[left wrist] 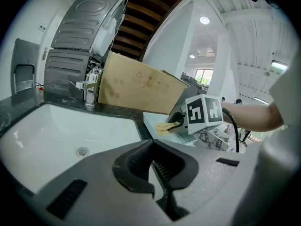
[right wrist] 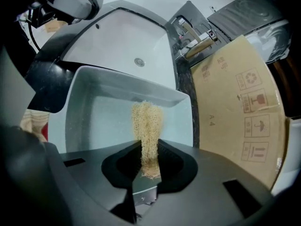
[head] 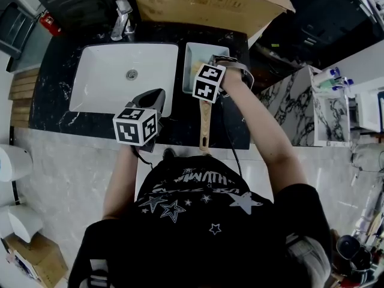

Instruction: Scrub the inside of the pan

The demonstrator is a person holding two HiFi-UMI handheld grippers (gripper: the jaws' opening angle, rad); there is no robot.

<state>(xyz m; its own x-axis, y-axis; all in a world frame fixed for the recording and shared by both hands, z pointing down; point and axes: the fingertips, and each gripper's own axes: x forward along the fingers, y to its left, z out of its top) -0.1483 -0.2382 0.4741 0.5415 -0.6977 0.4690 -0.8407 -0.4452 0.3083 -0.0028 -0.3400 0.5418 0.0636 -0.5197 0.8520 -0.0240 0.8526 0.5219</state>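
A pale square pan (head: 192, 57) with a wooden handle (head: 205, 125) rests on the black counter just right of the sink. My right gripper (right wrist: 149, 166) is shut on a yellow scrub pad (right wrist: 147, 124), which hangs down onto the pan floor (right wrist: 94, 112). From the head view, that right gripper (head: 207, 77) reaches into the pan. In the left gripper view, the pad (left wrist: 164, 126) and the pan (left wrist: 153, 121) show ahead to the right. My left gripper (head: 153, 101) hovers over the sink's front right corner, left of the handle. The left gripper (left wrist: 155, 173) is shut and holds nothing.
The white sink (head: 108, 71) with its drain lies left of the pan, and a chrome faucet (head: 123, 17) stands behind it. A large cardboard sheet (head: 204, 2) leans behind the counter. The counter's front edge (head: 180, 146) runs just past the handle's end.
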